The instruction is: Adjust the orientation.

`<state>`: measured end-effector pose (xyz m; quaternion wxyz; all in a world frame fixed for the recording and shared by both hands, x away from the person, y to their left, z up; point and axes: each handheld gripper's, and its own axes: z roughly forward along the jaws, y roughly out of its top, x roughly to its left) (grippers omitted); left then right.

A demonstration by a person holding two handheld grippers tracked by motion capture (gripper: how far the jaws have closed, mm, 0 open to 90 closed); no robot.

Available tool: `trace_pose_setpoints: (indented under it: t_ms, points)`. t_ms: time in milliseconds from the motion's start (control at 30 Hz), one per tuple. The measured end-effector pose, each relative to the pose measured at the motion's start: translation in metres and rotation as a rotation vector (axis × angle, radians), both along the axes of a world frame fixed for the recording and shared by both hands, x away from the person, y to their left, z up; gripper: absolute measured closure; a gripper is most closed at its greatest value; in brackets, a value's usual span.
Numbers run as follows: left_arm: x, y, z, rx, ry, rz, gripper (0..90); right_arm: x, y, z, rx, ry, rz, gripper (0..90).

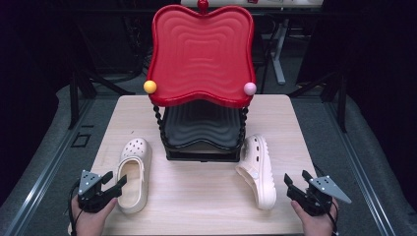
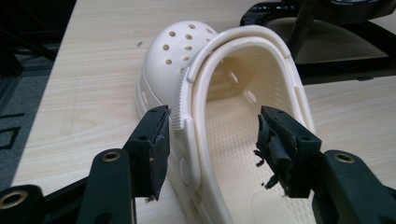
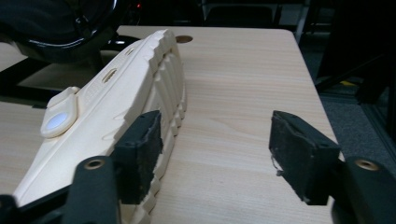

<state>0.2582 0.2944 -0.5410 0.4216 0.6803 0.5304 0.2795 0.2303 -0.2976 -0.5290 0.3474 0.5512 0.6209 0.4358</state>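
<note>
At the lower left of the high view your left hand (image 1: 87,219) grips the left gripper (image 1: 114,184), its jaws spread apart and clamped on nothing. In the left gripper view those jaws straddle the near side wall of the left clog (image 2: 224,121): one pad (image 2: 156,149) sits outside the shoe by the strap rivet, the other pad (image 2: 275,149), frayed at its edge, hangs over the open footbed. Whether either pad touches the shoe, you can't tell from here.

That cream clog stands upright on the pale wooden table (image 1: 196,206), left of centre in the high view, perforated toe pointing up the frame, heel opening toward you.

Middle of the frame now: a two-tier rack stands on the far half of the table. Its red tray (image 1: 201,49) fills the upper centre, with a yellow ball (image 1: 150,86) at its lower left corner and a pink ball (image 1: 250,88) at its lower right. Below it sits a black tray (image 1: 201,130) between twisted black posts.

Right of the rack, the right clog (image 1: 255,169) lies tipped on its side, sole facing the right edge, toe just beside the rack's base.

At the lower right your right hand (image 1: 314,223) holds the right gripper (image 1: 295,183), jaws wide apart and empty. In the right gripper view the ridged sole (image 3: 159,93) runs up the left half of the frame, with the near pad (image 3: 140,154) right against it and the other pad (image 3: 299,154) over bare table.
</note>
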Motion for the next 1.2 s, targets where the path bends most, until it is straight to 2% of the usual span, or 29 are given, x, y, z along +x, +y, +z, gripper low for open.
trace_pose_setpoints:
  t_ms: [67, 100, 133, 200, 267, 333, 367, 433, 600, 767, 1000, 1133, 1200]
  points:
    - [0.001, -0.001, -0.001, -0.010, -0.004, -0.009, 44.3, 0.000, -0.001, 0.000, 0.003, 0.015, -0.002, 39.7]
    - [0.001, -0.001, -0.001, -0.003, -0.009, -0.008, 44.2, 0.000, 0.000, -0.001, 0.021, 0.037, 0.003, 45.5]
    - [0.003, -0.001, -0.001, -0.024, -0.013, -0.016, 44.2, 0.000, -0.001, -0.001, 0.033, 0.045, 0.016, 47.0]
    - [0.003, -0.002, 0.000, -0.026, -0.004, -0.015, 44.2, 0.000, 0.000, -0.001, 0.033, 0.055, 0.014, 48.5]
    - [0.003, -0.002, 0.000, 0.000, 0.007, 0.002, 45.9, 0.001, 0.002, -0.001, 0.013, 0.069, 0.016, 49.9]
    - [0.002, -0.001, 0.001, 0.000, -0.001, 0.009, 47.9, 0.001, 0.005, -0.001, 0.002, 0.065, 0.012, 52.9]
    - [0.002, -0.001, 0.000, -0.010, -0.015, 0.006, 47.9, 0.001, 0.005, -0.001, 0.002, 0.065, 0.012, 52.9]
    - [0.002, -0.002, -0.001, 0.012, -0.005, -0.003, 49.6, 0.002, 0.008, -0.002, -0.003, 0.077, 0.025, 53.9]
    - [0.002, -0.004, 0.000, 0.010, -0.010, 0.004, 50.0, 0.002, 0.010, -0.002, -0.010, 0.071, 0.030, 54.0]
    - [0.002, -0.002, -0.001, 0.003, -0.004, 0.002, 50.1, 0.004, 0.007, -0.005, 0.003, 0.101, 0.028, 54.0]
    - [0.004, -0.003, -0.001, 0.010, -0.003, 0.010, 52.2, 0.004, 0.007, -0.004, 0.006, 0.095, 0.023, 54.4]
    - [0.009, -0.004, 0.000, 0.040, -0.008, 0.023, 57.6, 0.004, 0.008, -0.004, 0.016, 0.092, 0.022, 54.4]
    - [0.015, -0.006, 0.000, 0.077, 0.000, 0.037, 59.6, 0.004, 0.007, -0.004, 0.024, 0.092, 0.022, 54.4]
